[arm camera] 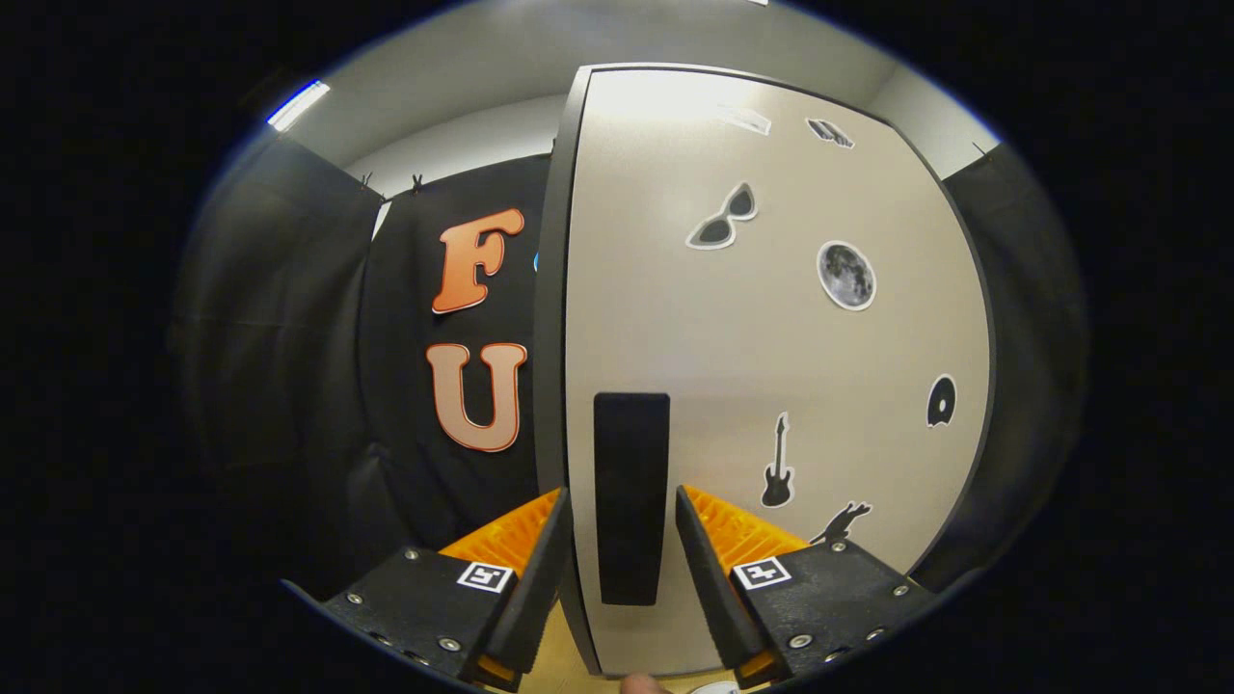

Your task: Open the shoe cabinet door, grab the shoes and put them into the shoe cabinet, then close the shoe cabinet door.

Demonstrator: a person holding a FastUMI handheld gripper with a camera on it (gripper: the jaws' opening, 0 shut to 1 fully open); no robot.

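The shoe cabinet door (771, 347) is a pale panel with several dark stickers, standing close in front of me. Its dark vertical handle (631, 496) sits near the door's left edge (551, 289). My gripper (622, 498) is open and straddles the handle, one finger on each side. A small gap shows between each finger and the handle, wider on the left. The left fingertip (554, 520) lies about level with the door's left edge. I cannot tell whether the door is shut or slightly ajar.
Black cloth walls (289, 337) stand to the left and right of the cabinet. A strip of light wooden surface (564, 665) shows below the door between the fingers. A small white object (715, 688) peeks in beside it, too little of it to identify.
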